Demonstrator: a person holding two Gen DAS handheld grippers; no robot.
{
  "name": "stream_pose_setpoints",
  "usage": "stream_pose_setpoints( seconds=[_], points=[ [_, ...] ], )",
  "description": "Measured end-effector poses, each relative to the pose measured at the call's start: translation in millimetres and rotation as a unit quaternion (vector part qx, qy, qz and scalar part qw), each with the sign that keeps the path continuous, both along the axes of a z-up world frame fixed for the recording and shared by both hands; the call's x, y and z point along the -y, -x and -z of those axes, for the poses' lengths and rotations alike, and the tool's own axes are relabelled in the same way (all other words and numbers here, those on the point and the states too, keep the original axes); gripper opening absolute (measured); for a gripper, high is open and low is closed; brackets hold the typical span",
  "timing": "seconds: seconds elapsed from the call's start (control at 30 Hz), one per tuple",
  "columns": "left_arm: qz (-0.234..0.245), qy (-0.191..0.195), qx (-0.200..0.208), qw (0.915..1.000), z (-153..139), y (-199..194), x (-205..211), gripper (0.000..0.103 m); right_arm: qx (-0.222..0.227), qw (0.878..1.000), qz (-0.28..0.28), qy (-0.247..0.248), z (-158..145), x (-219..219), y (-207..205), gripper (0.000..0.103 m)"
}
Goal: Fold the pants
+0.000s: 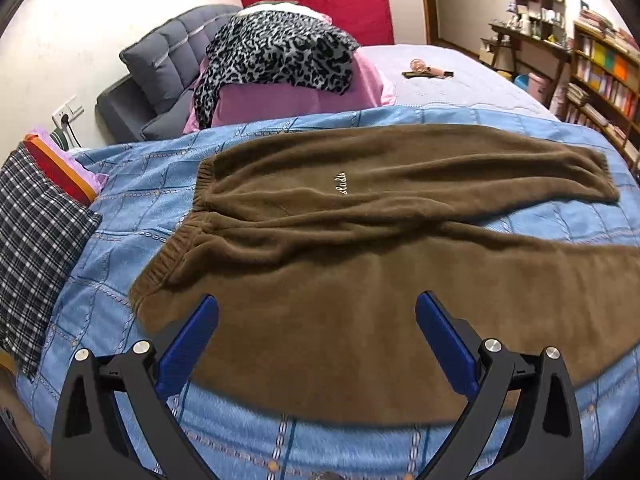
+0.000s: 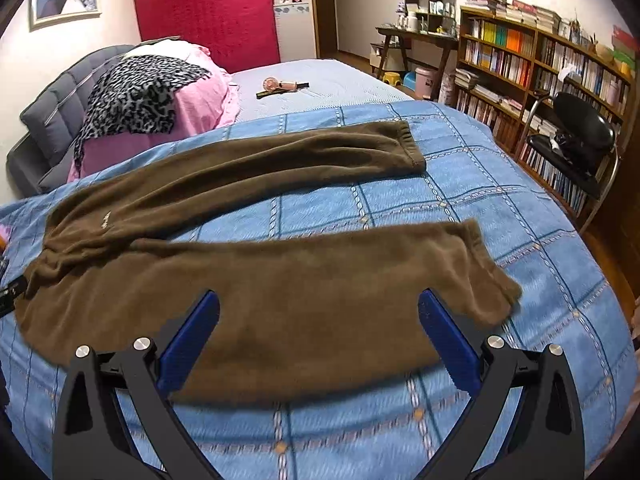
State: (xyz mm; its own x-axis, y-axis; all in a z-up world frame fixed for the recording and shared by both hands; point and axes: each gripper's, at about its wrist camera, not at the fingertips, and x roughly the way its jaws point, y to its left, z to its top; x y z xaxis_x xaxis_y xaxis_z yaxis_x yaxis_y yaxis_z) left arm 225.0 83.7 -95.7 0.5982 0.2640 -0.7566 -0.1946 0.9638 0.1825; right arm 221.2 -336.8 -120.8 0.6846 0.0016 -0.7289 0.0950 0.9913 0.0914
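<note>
The brown pants (image 1: 360,240) look soft, thick and floppy – left gripper (image 1: 316,320) and right gripper (image 2: 318,316), both spread apart and empty, should probably pinch the near leg's edge.

I see a bedroom: red panel (image 2: 208,16) on the white wall, grey headboard (image 1: 168,56), crowded bookshelf (image 2: 532,60) beyond the bed's far corner.

Left gripper (image 1: 317,332): two blue, flat, rectangular pads (image 1: 188,346) on black angular arms with triangular cut-outs, a pair of round silver screws behind each pad. Right gripper (image 2: 319,330) looks identical, with blue pads (image 2: 448,344).
</note>
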Motion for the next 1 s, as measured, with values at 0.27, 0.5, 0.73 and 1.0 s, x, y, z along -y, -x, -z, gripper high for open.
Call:
stream_pose_setpoints(
  seconds=[0.27,0.5,0.73,1.0],
  points=[
    [-0.022,0.002,-0.020,0.9996,23.4,-66.3,-32.2,0.098,-0.019,0.999,0.010,-0.043,7.6,35.8,-85.5,0.100],
    [-0.043,-0.001,-0.037,0.9984,33.6,-126.4,-69.2,0.098,-0.042,0.997,0.034,-0.056,9.8,66.7,-167.9,0.100],
    [-0.056,0.012,-0.051,0.9970,41.1,-181.7,-111.5,0.098,-0.056,0.995,0.061,-0.060,20.3,87.0,-224.1,0.100],
    [-0.108,0.080,-0.077,0.9880,45.5,-234.4,-175.1,0.098,-0.083,0.994,0.062,-0.042,44.8,83.4,-262.8,0.100]
  ],
)
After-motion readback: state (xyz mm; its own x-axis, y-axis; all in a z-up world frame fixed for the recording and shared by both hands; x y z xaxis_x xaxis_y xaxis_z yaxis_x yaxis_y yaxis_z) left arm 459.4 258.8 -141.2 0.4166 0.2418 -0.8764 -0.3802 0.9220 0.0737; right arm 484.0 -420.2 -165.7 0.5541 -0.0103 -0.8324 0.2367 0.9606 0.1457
